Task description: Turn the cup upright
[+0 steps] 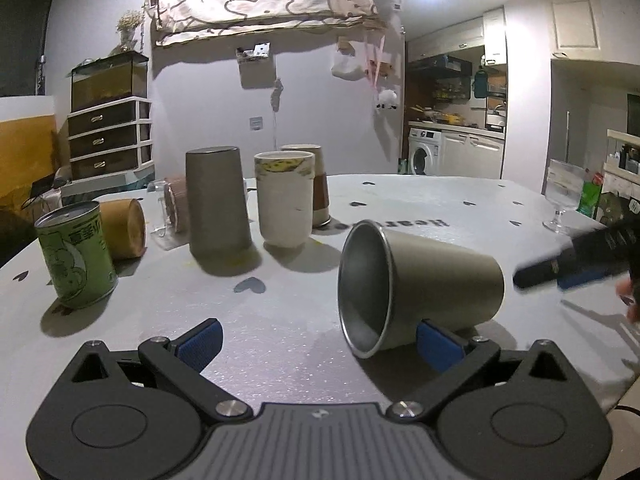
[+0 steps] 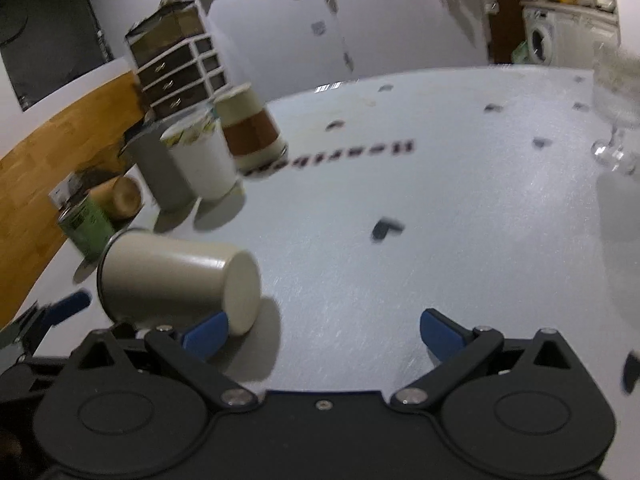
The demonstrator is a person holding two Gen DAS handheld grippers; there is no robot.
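Left wrist view: a metal cup (image 1: 420,292) lies on its side on the desk (image 1: 280,320), mouth toward the camera, just ahead of the left gripper (image 1: 318,340), whose fingers are spread and empty. Right wrist view: the right gripper (image 2: 324,334), fingers released, sits beside the cup's base (image 2: 176,280). The cup looks light, rigid and slick; the wall near the rim seems the surest hold.

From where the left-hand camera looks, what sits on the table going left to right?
Green can → wooden cup on its side → upside-down grey cup → white cup → tipped metal cup → wine glass.
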